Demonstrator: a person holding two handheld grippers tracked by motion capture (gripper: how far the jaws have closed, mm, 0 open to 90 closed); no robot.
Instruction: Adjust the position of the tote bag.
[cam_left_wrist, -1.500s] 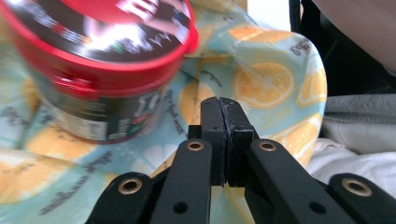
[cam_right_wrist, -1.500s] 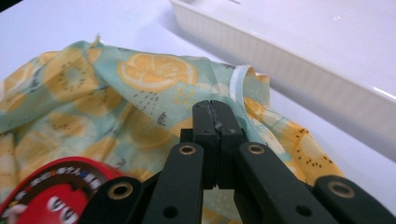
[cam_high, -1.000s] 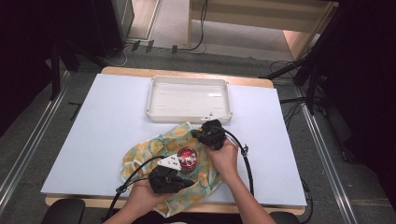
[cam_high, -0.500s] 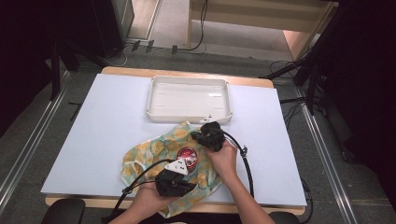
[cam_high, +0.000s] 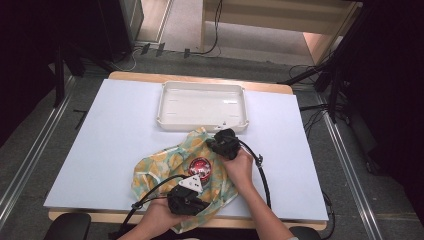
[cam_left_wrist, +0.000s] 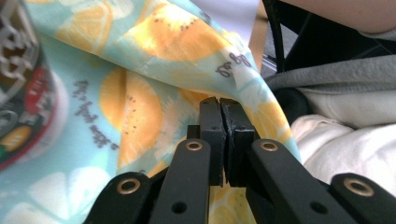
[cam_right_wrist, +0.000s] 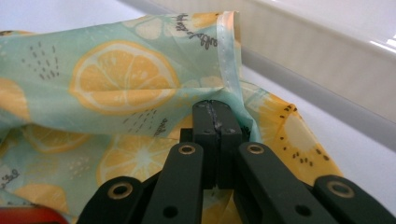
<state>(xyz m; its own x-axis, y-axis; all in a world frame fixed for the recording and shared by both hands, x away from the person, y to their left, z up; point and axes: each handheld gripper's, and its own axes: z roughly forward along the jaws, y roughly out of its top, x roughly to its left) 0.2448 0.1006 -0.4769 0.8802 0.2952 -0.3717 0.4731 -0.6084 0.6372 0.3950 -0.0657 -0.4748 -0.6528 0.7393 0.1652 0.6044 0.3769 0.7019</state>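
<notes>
Both grippers are clamped on the lemon-print cloth: right gripper at its far corner by the tray, left gripper at its near edge. Script on the cloth is illegible. A red-lidded can is borne mid-cloth.

Can cut off by the left edge in the left gripper view, label blurred, unreadable. Same can from above: red top, print too small to tell. Cloth running off left and bottom in the right gripper view; fold hiding what sits between the pads. Tray cropped at top and right. Cloth's near corner lost under the left gripper.
</notes>
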